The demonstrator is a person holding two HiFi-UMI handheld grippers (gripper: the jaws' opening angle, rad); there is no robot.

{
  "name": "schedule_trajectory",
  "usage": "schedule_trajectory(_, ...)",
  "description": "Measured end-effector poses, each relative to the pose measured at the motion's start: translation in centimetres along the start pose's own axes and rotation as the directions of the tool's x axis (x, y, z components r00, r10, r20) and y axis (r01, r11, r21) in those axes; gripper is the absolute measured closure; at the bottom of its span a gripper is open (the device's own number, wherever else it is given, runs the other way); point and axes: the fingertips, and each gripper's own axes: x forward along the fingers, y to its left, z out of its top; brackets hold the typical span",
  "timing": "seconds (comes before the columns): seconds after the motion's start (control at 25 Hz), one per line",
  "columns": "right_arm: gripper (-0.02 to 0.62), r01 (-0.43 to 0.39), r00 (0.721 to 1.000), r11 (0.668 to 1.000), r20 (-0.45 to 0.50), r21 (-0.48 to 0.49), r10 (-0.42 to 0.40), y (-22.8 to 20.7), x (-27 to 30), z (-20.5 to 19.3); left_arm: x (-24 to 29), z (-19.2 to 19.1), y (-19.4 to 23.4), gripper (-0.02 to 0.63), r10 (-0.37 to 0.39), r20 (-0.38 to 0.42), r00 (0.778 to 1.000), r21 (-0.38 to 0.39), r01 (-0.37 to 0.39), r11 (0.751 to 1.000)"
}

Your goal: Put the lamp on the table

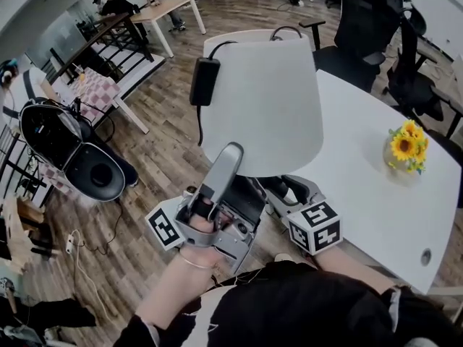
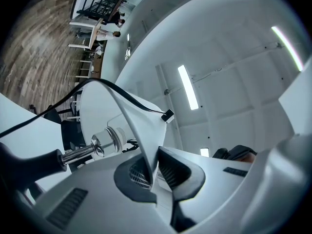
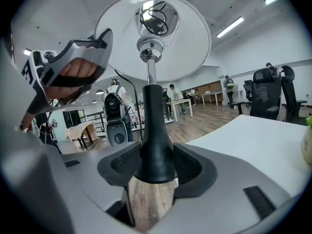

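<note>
The lamp has a white cone shade, held in the air over the near end of the white table. A black cable with a power adapter hangs down the shade's left side. My left gripper points upward and is shut on the shade's lower rim, the thin edge pinched between its pads. My right gripper reaches under the shade. It is shut on the lamp's black stem, below the chrome rod. The lamp's foot is hidden.
A small vase of yellow flowers stands on the table's right part. Black office chairs line the table's far side. A black rounded device sits on the wooden floor at left. People work at desks far back.
</note>
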Motion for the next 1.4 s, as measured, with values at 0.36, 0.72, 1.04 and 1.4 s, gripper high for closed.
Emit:
schedule_trajectory(0.36,0.376,-0.027,1.0,1.0,-0.002,-0.011,0.027,-3.3,2.4,1.4,2.3,1.0,3.0,0.594,0.003,-0.001,1.0,0.025,-0.003,1.0)
schedule_trajectory(0.72,0.373,-0.018,1.0,1.0,0.016,-0.025,0.018,-6.2,3.2,2.2,3.7,0.8,4.6,0.594,-0.025,-0.011,1.0,0.034,0.025,0.999)
schedule_trajectory(1.04,0.373,-0.018,1.0,1.0,0.012,-0.014,0.018,-7.2,4.1,2.1,4.0,1.2,5.9,0.592,-0.016,-0.02,1.0,0.026,0.016,1.0)
schedule_trajectory(1.4,0.373,0.042,0.999,0.999,-0.005,-0.004,-0.042,-8.7,6.8,2.3,4.4,3.6,8.8,0.591,-0.02,-0.049,0.999,-0.038,0.018,0.999)
